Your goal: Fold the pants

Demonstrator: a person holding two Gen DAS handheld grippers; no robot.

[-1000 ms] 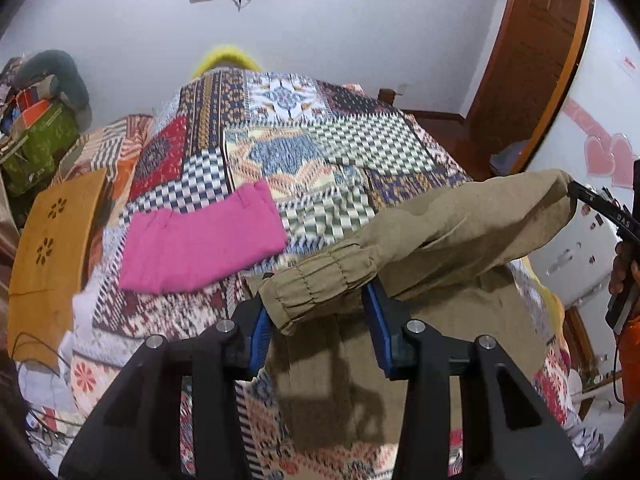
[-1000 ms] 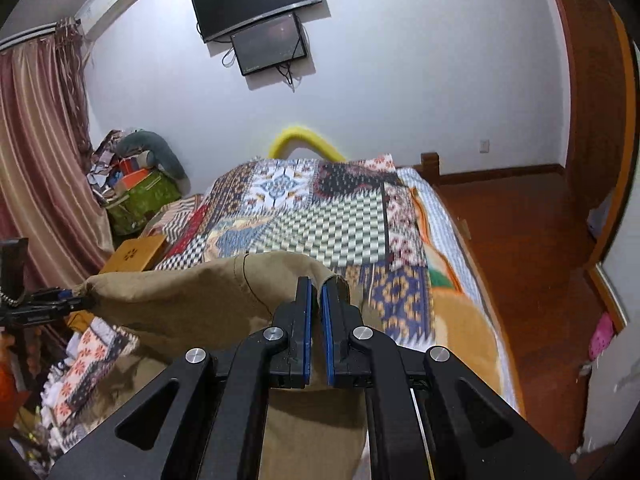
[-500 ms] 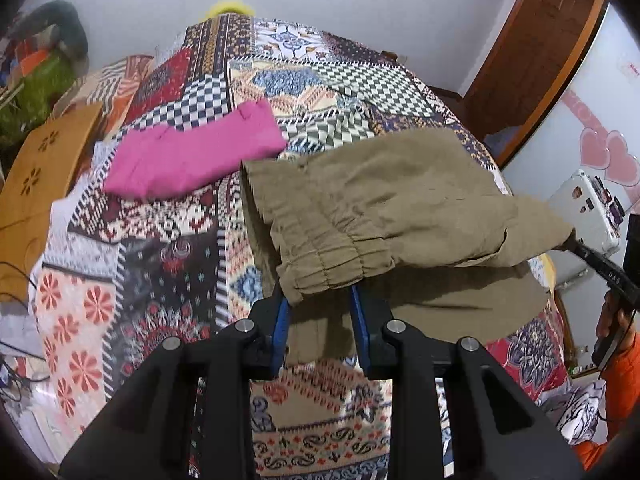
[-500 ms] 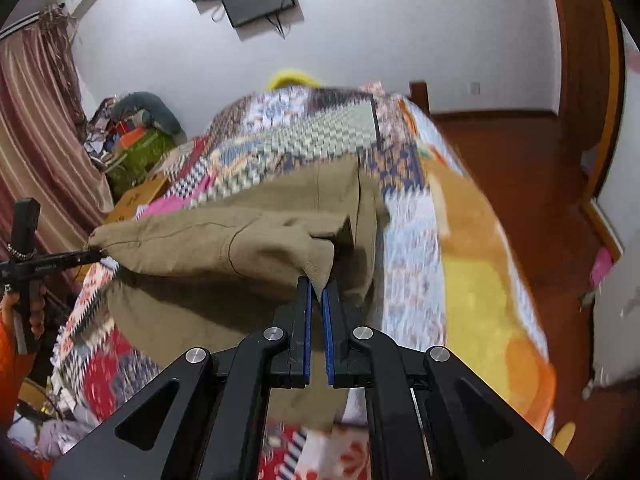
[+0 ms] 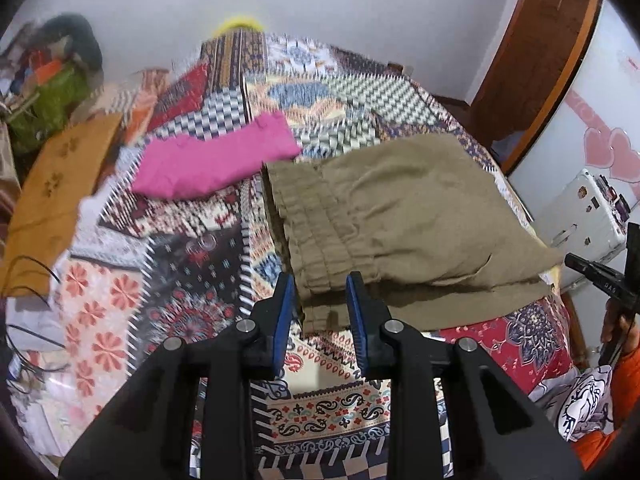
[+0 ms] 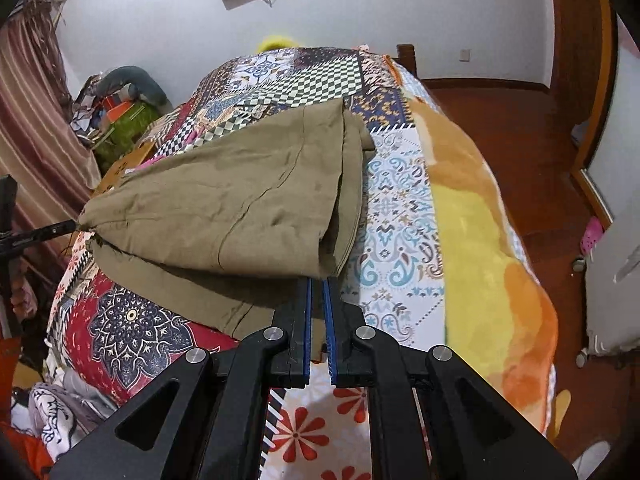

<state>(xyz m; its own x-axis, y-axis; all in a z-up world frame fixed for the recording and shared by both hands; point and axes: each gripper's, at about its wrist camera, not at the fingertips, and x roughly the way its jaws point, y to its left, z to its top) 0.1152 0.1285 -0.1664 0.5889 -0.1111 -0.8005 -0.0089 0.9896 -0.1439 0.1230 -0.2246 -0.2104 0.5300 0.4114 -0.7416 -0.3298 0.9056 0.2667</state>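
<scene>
The khaki pants [image 5: 404, 216] lie folded over on the patchwork bed [image 5: 192, 280], with an elastic waistband at the near left. My left gripper [image 5: 320, 292] has its jaws apart on either side of the waistband corner, and the cloth rests between the pads. In the right wrist view the pants [image 6: 240, 200] spread ahead, and my right gripper [image 6: 317, 294] is shut on their near corner. The right gripper's tip [image 5: 592, 272] shows at the right edge of the left wrist view.
A folded pink garment [image 5: 216, 156] lies on the bed beyond the pants. A wooden board [image 5: 52, 184] and a pile of clutter [image 5: 48, 80] are on the left. A white case [image 5: 584, 216] and a door [image 5: 540, 52] stand on the right.
Both grippers brought the lifted pants edge down over the lower layer onto the bed. The left jaws have opened wider around the waistband. The right gripper stays shut on its corner.
</scene>
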